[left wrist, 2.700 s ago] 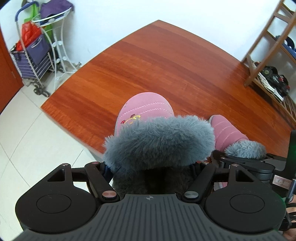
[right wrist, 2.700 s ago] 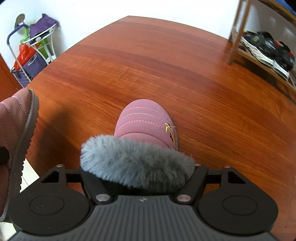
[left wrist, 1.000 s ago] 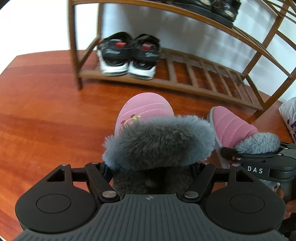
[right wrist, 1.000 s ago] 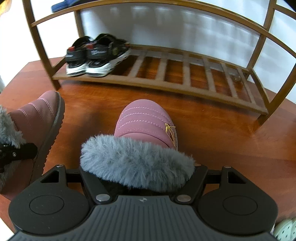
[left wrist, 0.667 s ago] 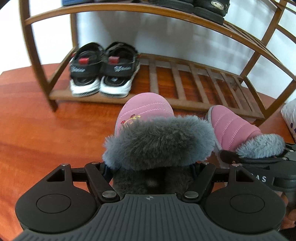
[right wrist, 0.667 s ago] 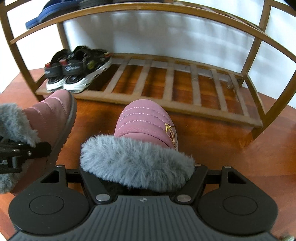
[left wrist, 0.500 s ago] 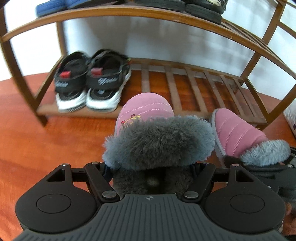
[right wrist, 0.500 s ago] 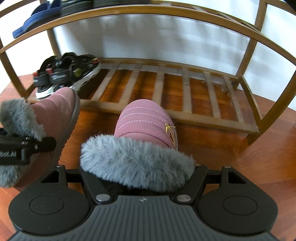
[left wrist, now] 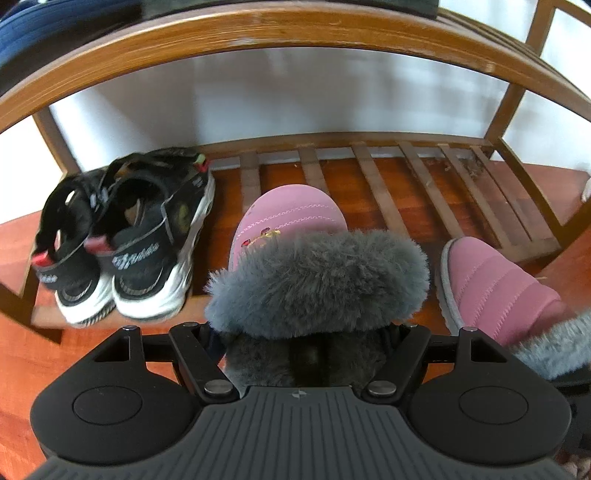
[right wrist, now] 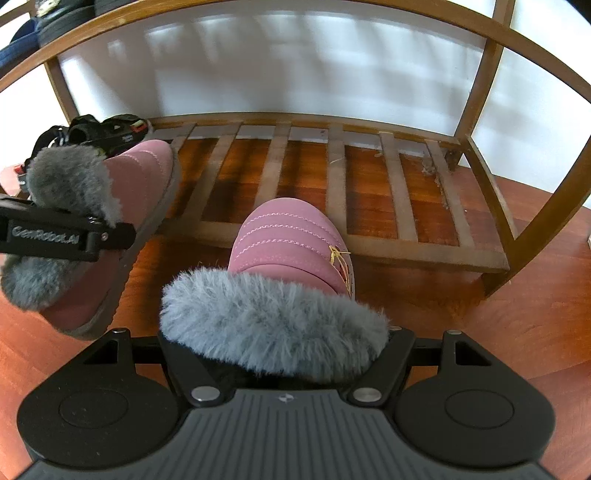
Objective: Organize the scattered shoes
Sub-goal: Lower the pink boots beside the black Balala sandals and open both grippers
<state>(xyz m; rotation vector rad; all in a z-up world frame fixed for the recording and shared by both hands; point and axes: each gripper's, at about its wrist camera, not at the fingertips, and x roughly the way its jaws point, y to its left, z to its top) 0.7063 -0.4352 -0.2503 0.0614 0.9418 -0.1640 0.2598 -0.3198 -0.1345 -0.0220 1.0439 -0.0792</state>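
Observation:
My left gripper (left wrist: pixel 314 328) is shut on the heel of a pink slipper with a grey fur collar (left wrist: pixel 291 218). Its toe hangs over the slatted bottom shelf (left wrist: pixel 376 184) of the wooden shoe rack, just right of a pair of black sandals (left wrist: pixel 125 236). My right gripper (right wrist: pixel 277 354) is shut on the matching pink slipper (right wrist: pixel 288 240), whose toe is at the shelf's front rail (right wrist: pixel 406 254). Each slipper also shows in the other view: the right one (left wrist: pixel 495 288) and the left one (right wrist: pixel 140 177). Fur hides the fingertips of both grippers.
The rack's upper shelf rail (left wrist: pixel 295 29) arches close overhead and carries dark shoes (right wrist: pixel 22 33). To the right of the left slipper the bottom shelf slats (right wrist: pixel 336 177) are bare. A rack leg (right wrist: pixel 554 199) stands at the right on the red-brown wooden floor (right wrist: pixel 517 332).
Both grippers have moved in toward the rack with their slippers still held. The sandals and the bottom shelf are much nearer, and the left slipper's toe is now over the shelf.

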